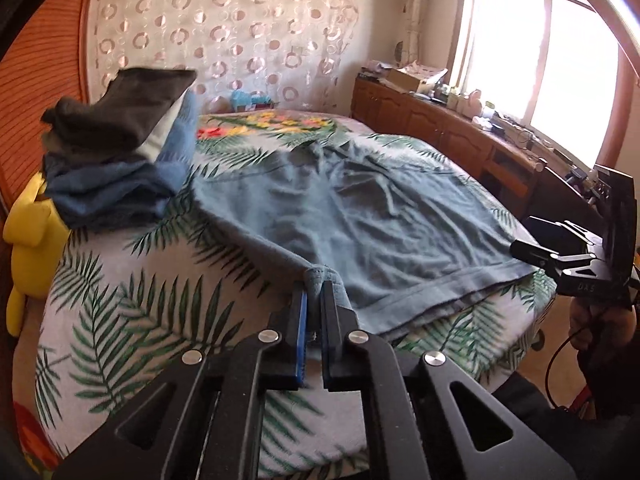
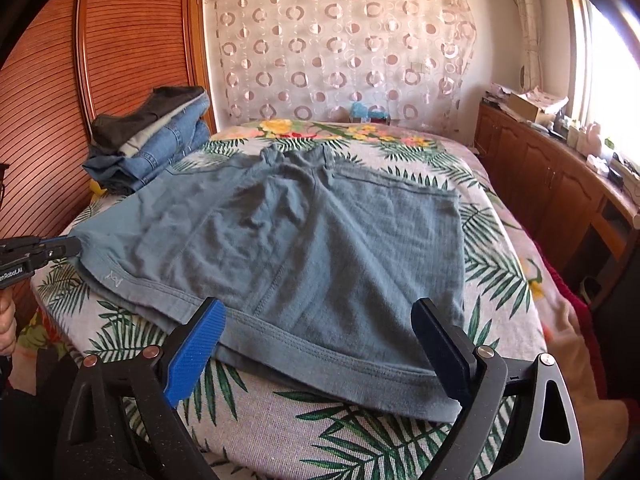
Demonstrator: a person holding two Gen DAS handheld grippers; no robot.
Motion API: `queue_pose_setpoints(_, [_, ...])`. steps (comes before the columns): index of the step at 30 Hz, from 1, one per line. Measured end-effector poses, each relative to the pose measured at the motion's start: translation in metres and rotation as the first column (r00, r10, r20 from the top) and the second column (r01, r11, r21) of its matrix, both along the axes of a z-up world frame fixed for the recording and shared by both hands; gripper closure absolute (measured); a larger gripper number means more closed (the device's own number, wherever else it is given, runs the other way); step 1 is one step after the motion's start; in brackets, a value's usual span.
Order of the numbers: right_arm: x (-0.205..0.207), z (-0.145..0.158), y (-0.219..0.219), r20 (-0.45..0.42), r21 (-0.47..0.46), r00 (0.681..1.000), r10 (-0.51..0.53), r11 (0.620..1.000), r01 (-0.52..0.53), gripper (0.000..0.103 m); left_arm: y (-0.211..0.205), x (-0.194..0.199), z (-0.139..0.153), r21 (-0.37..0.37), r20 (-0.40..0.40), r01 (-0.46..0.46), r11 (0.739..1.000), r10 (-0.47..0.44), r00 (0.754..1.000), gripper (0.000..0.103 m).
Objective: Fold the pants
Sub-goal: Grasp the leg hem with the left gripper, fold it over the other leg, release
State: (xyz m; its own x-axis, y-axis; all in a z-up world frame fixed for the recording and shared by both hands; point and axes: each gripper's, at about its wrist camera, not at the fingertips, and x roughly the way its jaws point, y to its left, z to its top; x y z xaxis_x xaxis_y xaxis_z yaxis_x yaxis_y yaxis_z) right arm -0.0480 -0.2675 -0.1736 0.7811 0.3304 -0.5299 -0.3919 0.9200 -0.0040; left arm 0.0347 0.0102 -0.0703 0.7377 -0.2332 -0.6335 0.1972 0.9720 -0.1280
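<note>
In the left wrist view we see the pants (image 1: pixel 360 216), a grey-blue pair of soft knit shorts, spread across the bed (image 1: pixel 132 320) just to the right of the stack of folded clothes (image 1: pixel 108 168); our left tongs (image 1: pixel 314 300) are pinched tight on the near left hem corner, which lifts a little off the bed. The cloth drapes and wrinkles freely, so we judge it light, limp and not slippery, best taken at the stitched hem or the corners, where the doubled fabric gives the pads something to bite. The right tongs (image 1: pixel 532 252) hover at the far right hem corner, and here we cannot tell how wide they stand. In the right wrist view the pants (image 2: pixel 320 240) lie flat, waistband away from us, hem toward us; our right tongs (image 2: pixel 320 344) are spread wide with nothing between them, just above the near hem. The left tongs (image 2: pixel 70 246) grip the hem corner on the side nearest the stack of folded clothes (image 2: pixel 156 140).
</note>
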Motion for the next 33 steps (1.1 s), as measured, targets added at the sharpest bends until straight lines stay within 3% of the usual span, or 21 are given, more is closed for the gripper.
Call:
queue_pose_setpoints(10, [-0.013,0.015,-0.011,0.049,0.005,0.999,-0.018,1.0,0.018,0.011,-0.039,0.033,0.027,-0.009,0.046,0.119,0.993,-0.118,0.992,0.097])
queue_pose_setpoints(25, [0.0,0.011,-0.024,0.02,0.014,0.996,-0.085,0.996,0.085,0.011,-0.118,0.073,0.047,0.011,0.054,0.272,0.962,-0.272,0.961,0.097])
queue_pose_setpoints(33, [-0.001,0.015,-0.032,0.014,0.02,0.995,-0.1,0.995,0.1,0.012,-0.135,0.078,0.043,0.022,0.03,0.269,0.963,-0.27,0.963,0.097])
